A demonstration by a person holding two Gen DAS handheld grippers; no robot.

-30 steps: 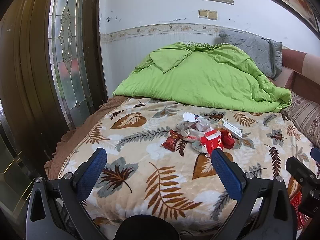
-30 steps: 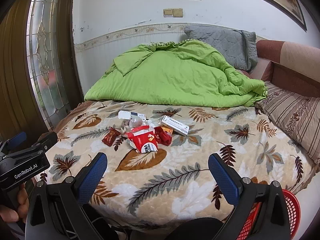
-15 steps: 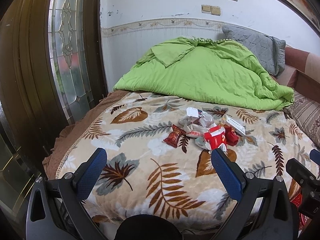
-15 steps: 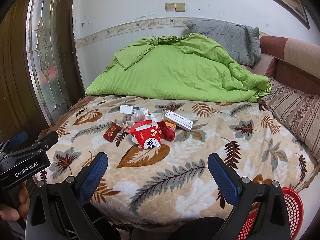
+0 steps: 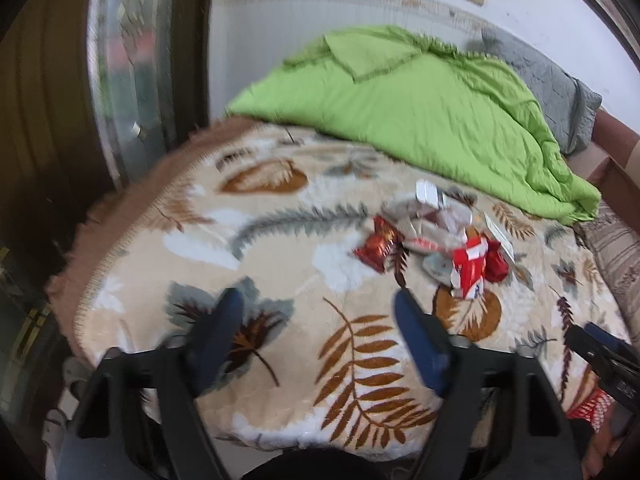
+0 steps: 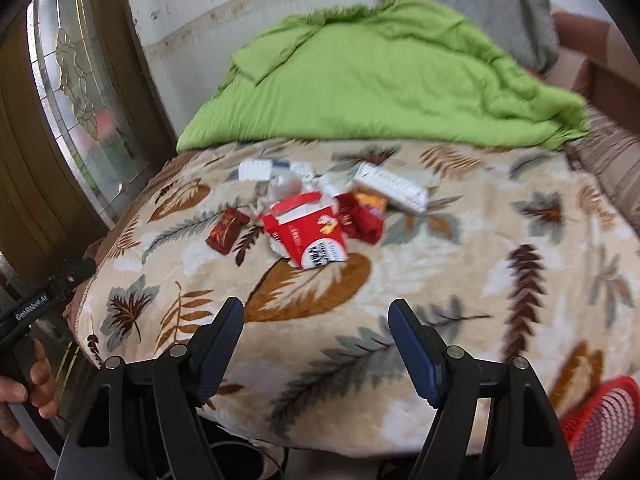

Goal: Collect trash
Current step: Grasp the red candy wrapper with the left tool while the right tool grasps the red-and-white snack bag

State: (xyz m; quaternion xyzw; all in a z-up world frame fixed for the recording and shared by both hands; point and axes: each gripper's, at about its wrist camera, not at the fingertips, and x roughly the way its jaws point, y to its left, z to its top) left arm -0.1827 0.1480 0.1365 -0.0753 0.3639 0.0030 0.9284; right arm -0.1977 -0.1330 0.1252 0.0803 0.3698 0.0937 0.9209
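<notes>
Covering the bed, a leaf-patterned blanket (image 6: 460, 280) meets white wall (image 5: 300, 32).

Both views are lit by soft, even daylight; the patterned glass door (image 6: 86, 92) shines brighter than the wall beside it, and the green quilt (image 5: 420, 112) and the leaf-print blanket (image 6: 440, 280) show no hard shadows or glare. Motion blur smears both pictures. It is heavier in the left wrist view, where the pile of wrappers (image 5: 436, 240) and the left hand-held gripper (image 5: 316, 300) have soft, streaked edges. In the right wrist view the right hand-held gripper (image 6: 316, 308) stays fairly crisp while the bedding behind blurs. The fisheye lens bends the door frame and wall lines, and the corners fall to black.
</notes>
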